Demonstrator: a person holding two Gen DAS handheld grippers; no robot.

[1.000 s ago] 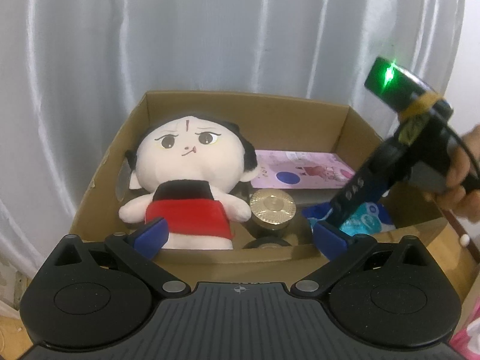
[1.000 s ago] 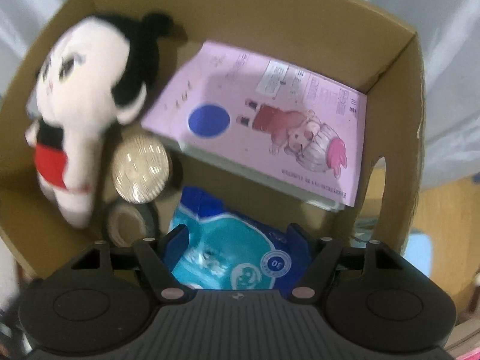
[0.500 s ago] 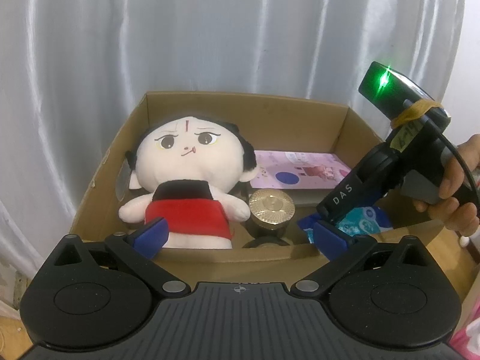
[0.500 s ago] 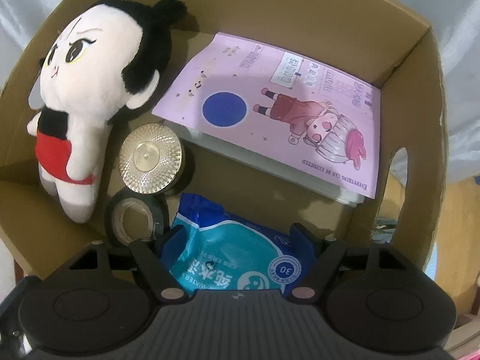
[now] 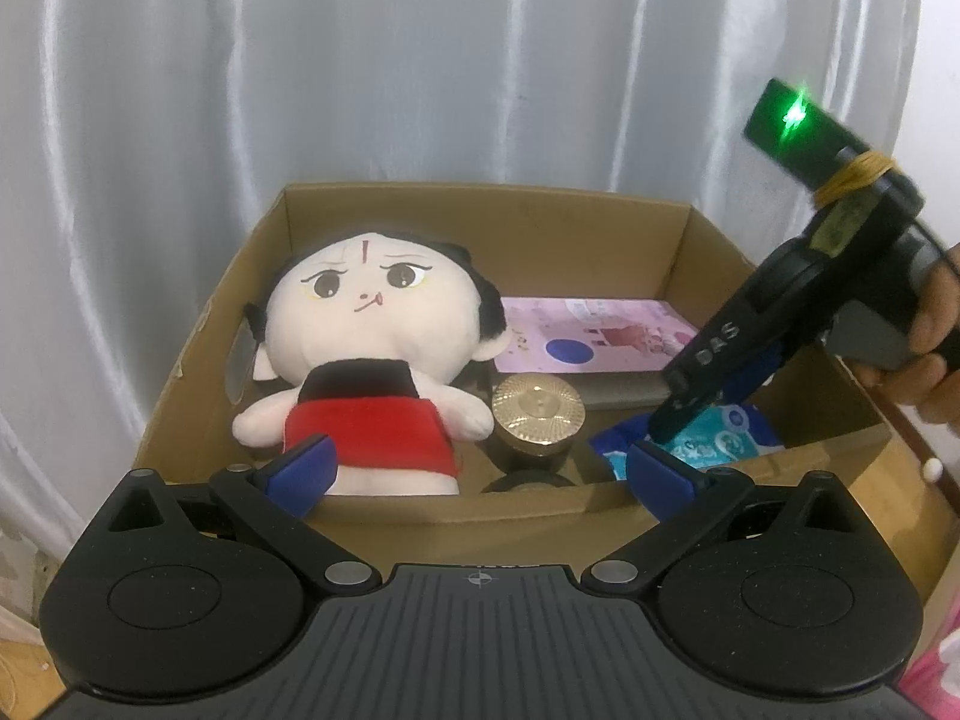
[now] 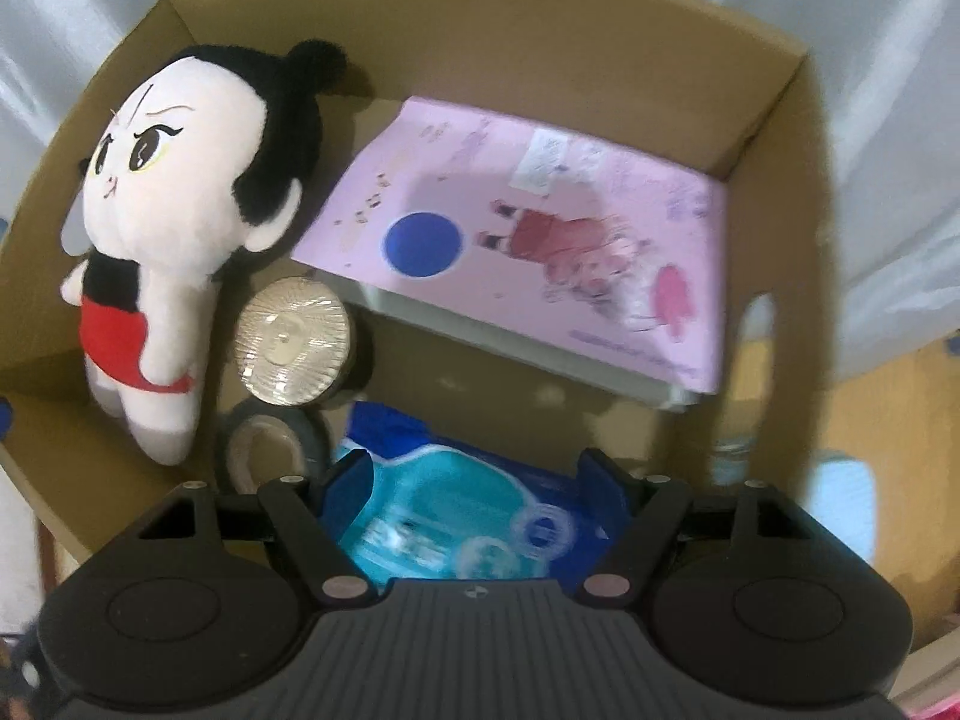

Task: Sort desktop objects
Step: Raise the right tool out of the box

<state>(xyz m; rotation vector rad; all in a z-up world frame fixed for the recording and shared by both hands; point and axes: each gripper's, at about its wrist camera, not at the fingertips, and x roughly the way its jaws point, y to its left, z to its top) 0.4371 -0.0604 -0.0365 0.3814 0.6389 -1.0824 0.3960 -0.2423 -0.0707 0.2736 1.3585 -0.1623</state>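
An open cardboard box [image 5: 480,222] [image 6: 540,30] holds a plush doll [image 5: 360,360] [image 6: 168,210], a pink book [image 5: 588,342] [image 6: 540,240], a gold-lidded jar [image 5: 538,414] [image 6: 294,348], a tape roll [image 6: 264,450] and a blue wipes pack [image 5: 720,438] [image 6: 456,516]. My right gripper [image 6: 474,480] [image 5: 672,426] points steeply down over the pack. Its jaws are closing slightly, with the pack lying between and below them, and the pads do not press on it. My left gripper [image 5: 480,468] stands open and empty before the box's near wall.
A white curtain [image 5: 420,60] hangs behind the box. Wooden tabletop [image 6: 870,396] shows to the box's right, with a light blue thing [image 6: 840,498] on it. Something pink [image 5: 936,672] sits at the lower right edge. A hand [image 5: 930,360] holds the right gripper.
In the left wrist view the right gripper has lifted up and to the right, while the wipes pack stays on the box floor. The left gripper has not moved.
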